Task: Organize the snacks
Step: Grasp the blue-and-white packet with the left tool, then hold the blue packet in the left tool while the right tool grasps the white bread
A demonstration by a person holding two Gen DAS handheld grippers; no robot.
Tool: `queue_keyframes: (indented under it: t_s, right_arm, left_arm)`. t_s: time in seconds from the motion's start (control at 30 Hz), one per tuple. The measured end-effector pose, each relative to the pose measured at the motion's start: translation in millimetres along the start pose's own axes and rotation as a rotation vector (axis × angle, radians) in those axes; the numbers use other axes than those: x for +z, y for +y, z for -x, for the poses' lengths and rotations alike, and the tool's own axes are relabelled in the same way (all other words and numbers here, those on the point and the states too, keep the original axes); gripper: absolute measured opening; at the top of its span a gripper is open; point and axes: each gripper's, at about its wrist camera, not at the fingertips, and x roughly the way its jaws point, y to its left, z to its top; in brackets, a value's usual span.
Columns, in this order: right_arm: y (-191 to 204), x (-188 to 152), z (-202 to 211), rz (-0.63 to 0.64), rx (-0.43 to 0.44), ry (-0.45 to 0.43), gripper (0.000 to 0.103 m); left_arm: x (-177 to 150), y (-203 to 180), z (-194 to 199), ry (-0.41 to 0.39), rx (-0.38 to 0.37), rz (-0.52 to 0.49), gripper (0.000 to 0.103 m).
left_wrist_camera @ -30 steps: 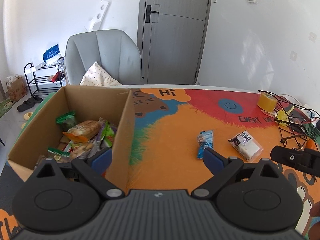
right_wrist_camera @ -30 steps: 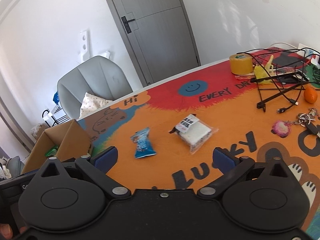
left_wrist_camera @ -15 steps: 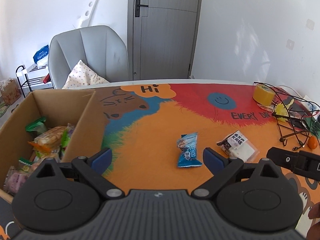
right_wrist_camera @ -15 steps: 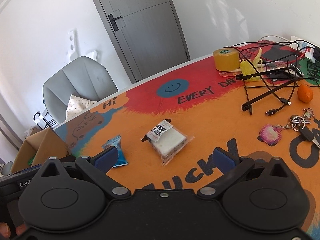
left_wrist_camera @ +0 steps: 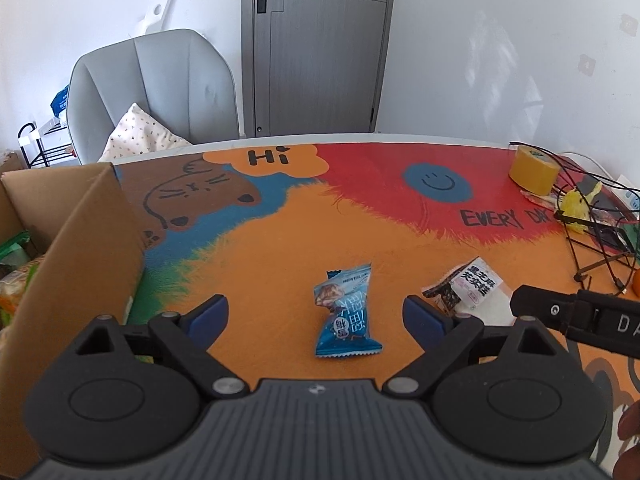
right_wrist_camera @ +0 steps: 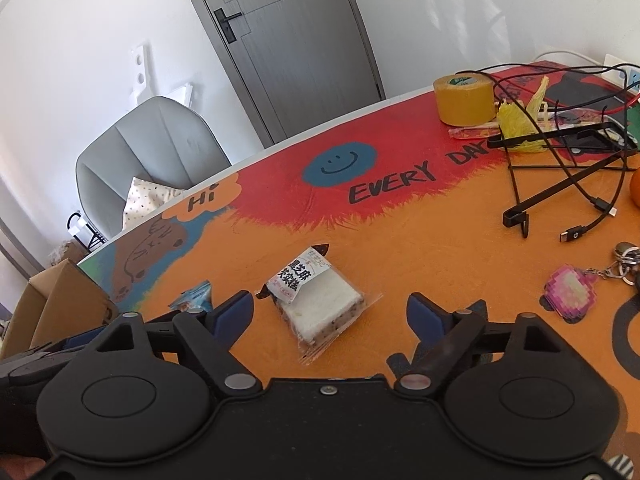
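Observation:
A blue snack packet [left_wrist_camera: 346,316] lies on the colourful table mat, between the fingers of my left gripper [left_wrist_camera: 316,314], which is open and hovers just above it without touching. A clear-wrapped white sesame cake [right_wrist_camera: 316,304] lies between the fingers of my right gripper [right_wrist_camera: 330,310]. Its jaws are closing, but the pads stand clear of the wrapper. The cake [left_wrist_camera: 468,288] also shows in the left wrist view, beside the right gripper's body [left_wrist_camera: 560,314]. The blue packet [right_wrist_camera: 192,300] peeks out behind the right gripper's left finger. A cardboard box [left_wrist_camera: 92,240] holding snacks stands at the left.
A yellow tape roll [right_wrist_camera: 464,96], a black wire stand with cables [right_wrist_camera: 560,160], an orange [right_wrist_camera: 635,188] and a pink keychain [right_wrist_camera: 570,294] crowd the table's right side. A grey chair [left_wrist_camera: 156,92] with a cushion stands behind the table, before a grey door.
Both grippers moved right and down toward the table. The box slid to the left edge of the left wrist view. The right jaws narrowed around the cake.

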Motion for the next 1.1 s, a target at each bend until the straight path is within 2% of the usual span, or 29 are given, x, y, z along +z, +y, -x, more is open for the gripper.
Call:
queue_keyframes:
  t_s: [0.17,0.27,0.33,0.4,0.43,0.53,0.87,0.93,0.97,1.0,1.03,1.1]
  right_arm:
    - [-4.0,5.1,-13.3,-0.004,0.014,0.01,0.078]
    - [-2.2,8.4,-19.9,0.006,0.023,0.008,0.078]
    - [0.0,11.7,-23.7,0.016,0.03,0.007,0.078]
    - [1.8,13.9,-26.9,0.019,0.038,0.005,0.078]
    - [2.7,14.7,-29.3,0.021,0.041,0.007,0.078]
    - [6.4,14.2,-36.2,0.027,0.04,0.019,0.078]
    - [24.3,-3.2,-49.8,0.069,0.02,0.08,0.078]
    - [32.7,-9.7,-51.1,0.108,-0.01,0.073,0.076]
    - [37.4,-12.9,-51.3,0.132,-0.035,0.071,0.068]
    - [42.1,-15.4,-50.9,0.159,-0.064,0.064,0.054]
    - [44.9,-16.5,-50.2,0.178,-0.083,0.06,0.054]
    - [44.6,-17.2,-46.8,0.159,-0.058,0.07,0.051]
  left_arm:
    - [0.4,-5.2,-19.7,0.024,0.002,0.001,0.085]
    - [0.2,-6.6,-29.9,0.045,0.004,0.0,0.075]
    - [-0.4,-5.7,-36.3,0.065,0.002,0.006,0.06]
    - [-1.7,-4.7,-39.4,0.068,0.004,0.006,0.05]
    - [-1.9,-5.3,-39.1,0.062,0.011,-0.004,0.039]
    - [-0.6,-1.3,-37.9,0.07,-0.001,0.001,0.031]
    - [-2.6,22.6,-25.6,0.066,0.004,0.04,0.03]
    - [-2.9,26.8,-21.3,0.06,0.009,0.041,0.03]
    - [-3.3,29.4,-18.5,0.056,0.012,0.043,0.03]
    - [-3.7,31.7,-16.0,0.053,0.014,0.046,0.03]
    - [-4.4,33.7,-13.5,0.051,0.016,0.049,0.03]
    - [-5.4,37.0,-8.2,0.044,0.017,0.053,0.03]
